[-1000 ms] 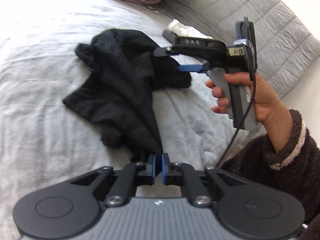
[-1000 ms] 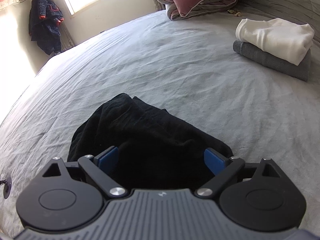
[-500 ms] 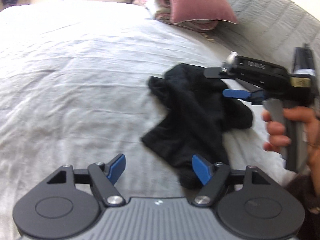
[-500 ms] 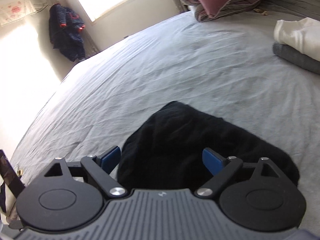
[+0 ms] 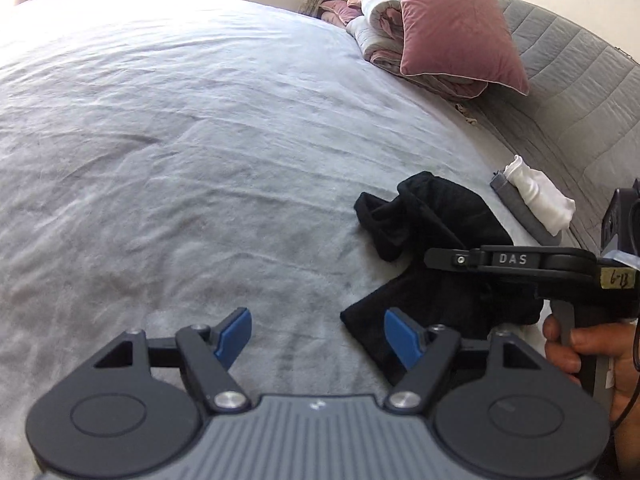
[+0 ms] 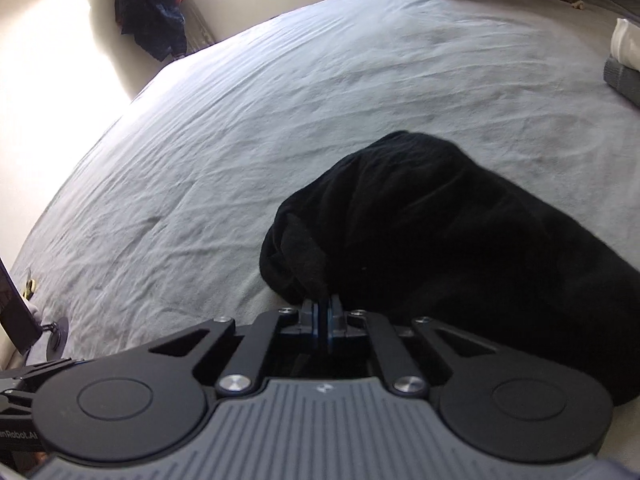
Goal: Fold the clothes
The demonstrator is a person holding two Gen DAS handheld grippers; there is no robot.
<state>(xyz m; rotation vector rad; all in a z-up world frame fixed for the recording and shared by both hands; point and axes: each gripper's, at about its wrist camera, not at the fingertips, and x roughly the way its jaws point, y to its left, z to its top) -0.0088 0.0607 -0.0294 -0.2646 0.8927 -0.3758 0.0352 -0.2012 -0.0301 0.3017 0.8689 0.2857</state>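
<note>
The black garment (image 5: 436,248) lies bunched on the grey bed sheet (image 5: 180,140), near a folded white and grey stack (image 5: 536,200). The right gripper (image 6: 322,308) is pressed together, pinching a small bit of its edge; the left gripper (image 5: 318,332) is spread, holding nothing. A one-sided lift could slip or drag the cloth into a worse heap

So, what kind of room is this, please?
Most likely a bedroom in a home. The work happens on a wide bed with a grey sheet; a pink pillow lies on rolled bedding, and a dark jacket hangs by the window.
</note>
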